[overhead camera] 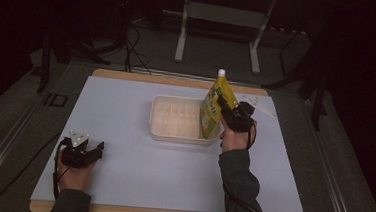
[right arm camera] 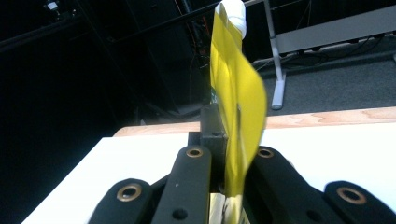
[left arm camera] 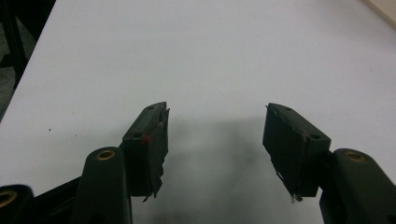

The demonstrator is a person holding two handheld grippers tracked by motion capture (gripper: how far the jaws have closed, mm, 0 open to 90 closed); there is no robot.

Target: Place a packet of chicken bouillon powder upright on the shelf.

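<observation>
The right gripper point(overhead camera: 224, 107) clamps a yellow, white-capped plastic pouch point(overhead camera: 215, 109) upright over the clear, shallow plastic tray point(overhead camera: 175, 118) — the left gripper point(left arm camera: 215, 140) rests on the white table point(overhead camera: 136, 167), jaws apart.

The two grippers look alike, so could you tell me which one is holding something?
The right gripper: its jaws are clamped on the yellow pouch at the tray. The left gripper rests open over bare table.

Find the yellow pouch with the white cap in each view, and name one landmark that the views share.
High view: yellow pouch right of centre, upright at the tray's right end, held by the right gripper.
Left gripper view: not in it.
Right gripper view: centre, rising between the jaws.
Shared landmark: the white tabletop.
</observation>
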